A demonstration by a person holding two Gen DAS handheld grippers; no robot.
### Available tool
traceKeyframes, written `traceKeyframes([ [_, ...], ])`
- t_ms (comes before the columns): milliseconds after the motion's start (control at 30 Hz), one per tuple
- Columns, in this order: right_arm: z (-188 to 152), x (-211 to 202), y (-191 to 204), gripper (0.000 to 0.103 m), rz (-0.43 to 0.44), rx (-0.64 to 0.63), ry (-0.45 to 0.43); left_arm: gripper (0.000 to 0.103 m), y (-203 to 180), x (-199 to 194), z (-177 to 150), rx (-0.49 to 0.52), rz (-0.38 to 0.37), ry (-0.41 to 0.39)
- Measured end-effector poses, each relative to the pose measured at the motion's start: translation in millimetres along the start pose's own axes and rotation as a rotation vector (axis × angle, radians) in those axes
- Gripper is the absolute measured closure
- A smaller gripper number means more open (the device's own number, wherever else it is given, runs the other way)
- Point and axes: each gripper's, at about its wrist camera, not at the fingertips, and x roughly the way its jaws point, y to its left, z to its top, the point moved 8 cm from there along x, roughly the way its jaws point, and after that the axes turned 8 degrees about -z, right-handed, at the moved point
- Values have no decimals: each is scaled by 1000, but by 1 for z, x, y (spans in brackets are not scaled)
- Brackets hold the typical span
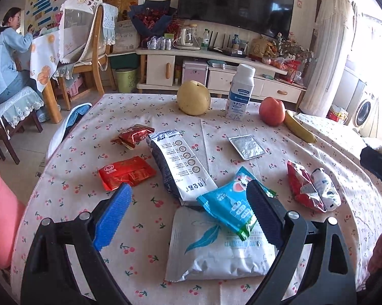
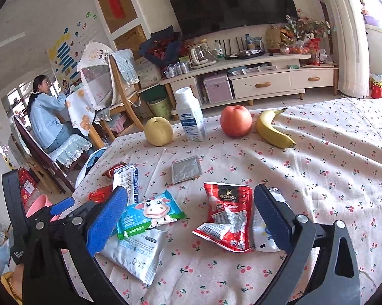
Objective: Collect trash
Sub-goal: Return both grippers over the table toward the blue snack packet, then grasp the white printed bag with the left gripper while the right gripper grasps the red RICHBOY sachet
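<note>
both fingers spread wide, blue wrapper (image 1: 229,204), red pouch (image 2: 226,216), table (image 2: 330,178)

Empty wrappers lie scattered across the cherry-print tablecloth: a blue cow-print wrapper (image 2: 152,212) rests tilted atop a flat white pouch (image 1: 224,251), its upper edge against a long white-and-navy bag (image 1: 178,162) lying lengthwise. To the left sit a flat red packet (image 1: 126,172) and, farther back, a crumpled dark-red wrapper (image 1: 132,136). A square foil lid (image 1: 246,147) lies flat on its own near the centre. On the right, a crinkled red sachet (image 2: 225,216) lies touching a white crumpled wrapper (image 1: 325,186). A pink bin (image 1: 0,216) stands at the table's left edge.
</note>
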Motion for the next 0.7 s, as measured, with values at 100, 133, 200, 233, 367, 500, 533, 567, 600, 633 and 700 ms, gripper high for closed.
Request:
traceKeyframes([
  [100,1,9,-15,5,-37,-21,17,11,2,24,5,-40,24,52],
  [133,1,11,-21,5,-54,-25,14,11,4,33,6,-55,34,67],
  [200,0,20,-36,5,-91,-21,37,11,10,48,6,-76,64,101],
  [233,0,24,-41,5,-92,-12,47,11,13,55,7,-86,75,116],
  [367,0,36,-63,5,-127,40,80,11,20,77,9,-130,94,158],
  [500,-6,48,-82,5,-142,99,129,19,22,93,13,-145,126,186],
  [533,-7,52,-84,5,-136,113,145,20,23,97,14,-148,135,196],
  [567,-9,55,-85,5,-126,129,156,21,24,101,15,-151,137,203],
  [600,-10,57,-87,5,-119,145,163,23,24,104,15,-153,139,209],
  [633,-11,59,-87,5,-118,156,172,26,23,107,16,-152,142,214],
  [700,-13,63,-89,5,-115,176,188,34,22,112,15,-139,155,225],
])
